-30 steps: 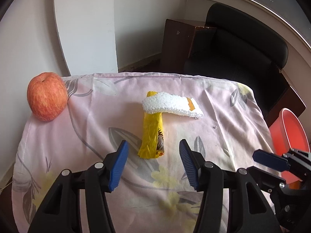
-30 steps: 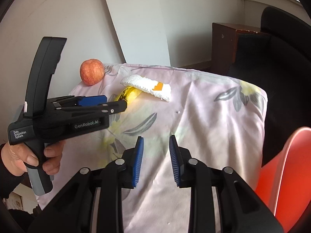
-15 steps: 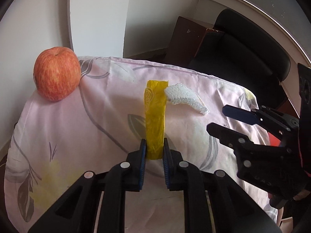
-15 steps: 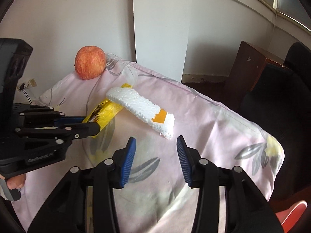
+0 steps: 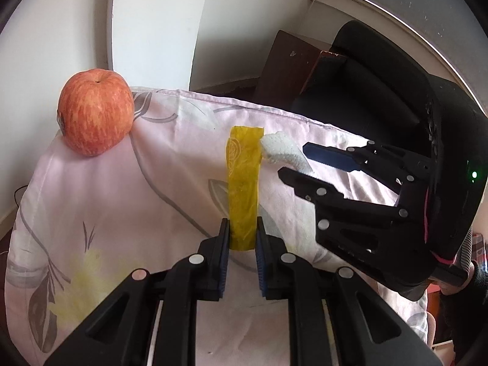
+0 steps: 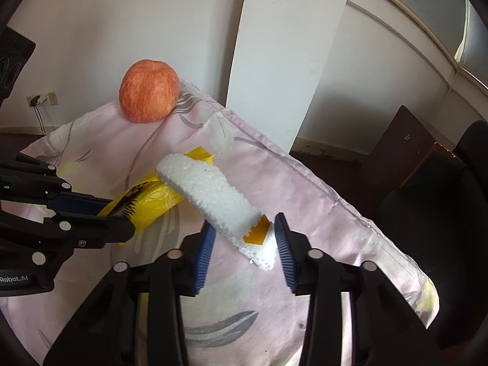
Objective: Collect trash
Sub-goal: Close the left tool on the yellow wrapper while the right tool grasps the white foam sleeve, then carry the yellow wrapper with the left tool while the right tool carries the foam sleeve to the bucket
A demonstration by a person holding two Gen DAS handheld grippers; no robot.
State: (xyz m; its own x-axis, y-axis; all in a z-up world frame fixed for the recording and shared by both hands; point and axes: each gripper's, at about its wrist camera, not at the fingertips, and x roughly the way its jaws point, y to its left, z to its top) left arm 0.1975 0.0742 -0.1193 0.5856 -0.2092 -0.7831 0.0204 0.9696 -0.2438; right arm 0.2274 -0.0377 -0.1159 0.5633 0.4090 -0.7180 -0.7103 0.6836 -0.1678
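Note:
A yellow wrapper [image 5: 244, 183] lies on the pink flowered cloth [image 5: 122, 198]. My left gripper [image 5: 241, 238] is shut on the wrapper's near end; it also shows in the right wrist view [image 6: 119, 213] with the wrapper [image 6: 152, 195]. A white foam piece [image 6: 213, 195] with an orange patch rests across the wrapper's far end; it shows in the left wrist view [image 5: 283, 149] too. My right gripper [image 6: 244, 241] is open, its jaws on either side of the foam's near end; it shows from the side in the left wrist view [image 5: 299, 161].
A red apple [image 5: 96, 116] sits at the cloth's far left corner, also in the right wrist view [image 6: 148, 91]. A black chair [image 5: 381, 85] and a brown cabinet [image 5: 289, 64] stand behind the table. A white wall panel [image 6: 283, 45] rises at the back.
My left gripper closed on the yellow wrapper a second ago and still holds it. My right gripper has moved forward, and its open jaws now straddle the foam's near end.

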